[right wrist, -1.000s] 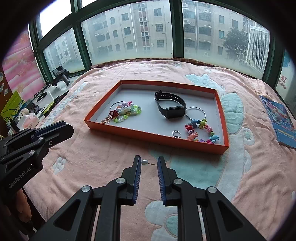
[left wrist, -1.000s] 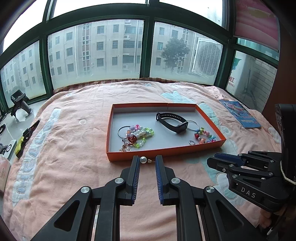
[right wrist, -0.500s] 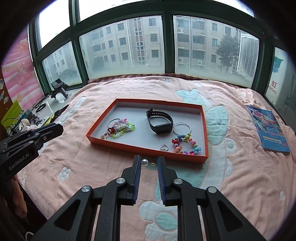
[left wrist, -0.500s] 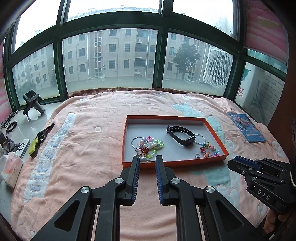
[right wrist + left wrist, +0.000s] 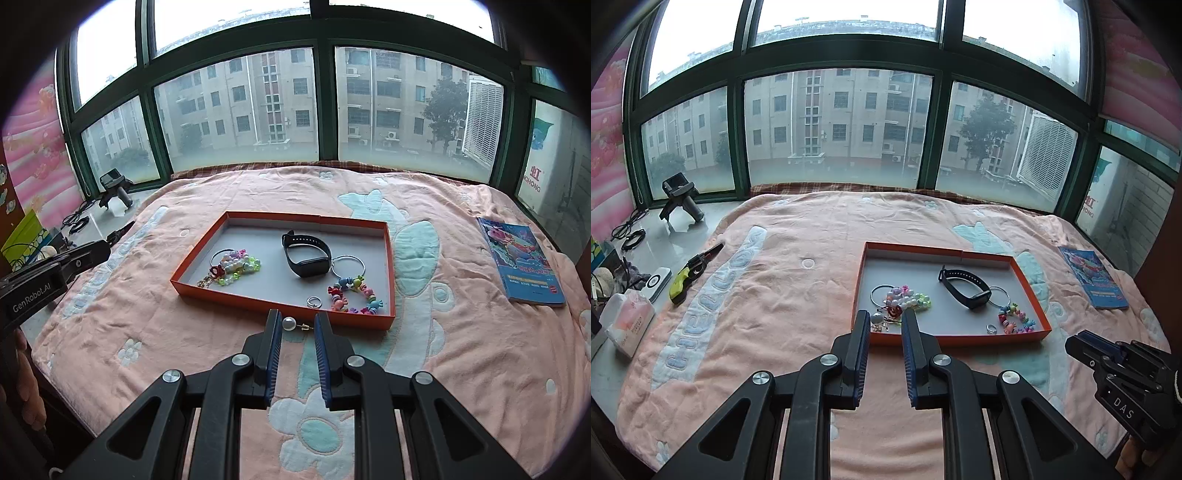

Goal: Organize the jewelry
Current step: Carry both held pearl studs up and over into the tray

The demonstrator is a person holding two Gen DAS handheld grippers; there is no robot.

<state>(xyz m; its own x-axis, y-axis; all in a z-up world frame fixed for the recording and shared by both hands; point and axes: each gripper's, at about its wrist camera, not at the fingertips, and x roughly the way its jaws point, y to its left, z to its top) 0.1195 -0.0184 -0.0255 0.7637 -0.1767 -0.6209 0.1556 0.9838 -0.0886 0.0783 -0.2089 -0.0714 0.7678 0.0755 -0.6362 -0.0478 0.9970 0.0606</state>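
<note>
An orange tray [image 5: 1039, 295] with a grey floor lies on the pink bedspread. It holds a black wristband [image 5: 964, 286], bead bracelets [image 5: 910, 299], a colourful charm bracelet [image 5: 1015, 321] and a small ring [image 5: 991, 328]. My left gripper [image 5: 885, 317] hovers over the tray's near left corner, shut on a pearl earring [image 5: 877, 316]. In the right wrist view the tray [image 5: 280, 304] lies ahead, with the wristband [image 5: 306, 254] inside. My right gripper [image 5: 298, 321] hangs just before the tray's near edge, shut on another pearl earring [image 5: 289, 324] whose post spans the jaws.
A blue booklet [image 5: 524, 262] lies on the bed at the right. The windowsill on the left carries pliers [image 5: 694, 269], a tissue pack [image 5: 629, 321], cables and a black device [image 5: 679, 199]. Each view shows the other hand's gripper at its side edge.
Both grippers have risen and drawn back, so the tray looks smaller and farther off. Each still carries its pearl earring. Nothing in the tray has moved.
</note>
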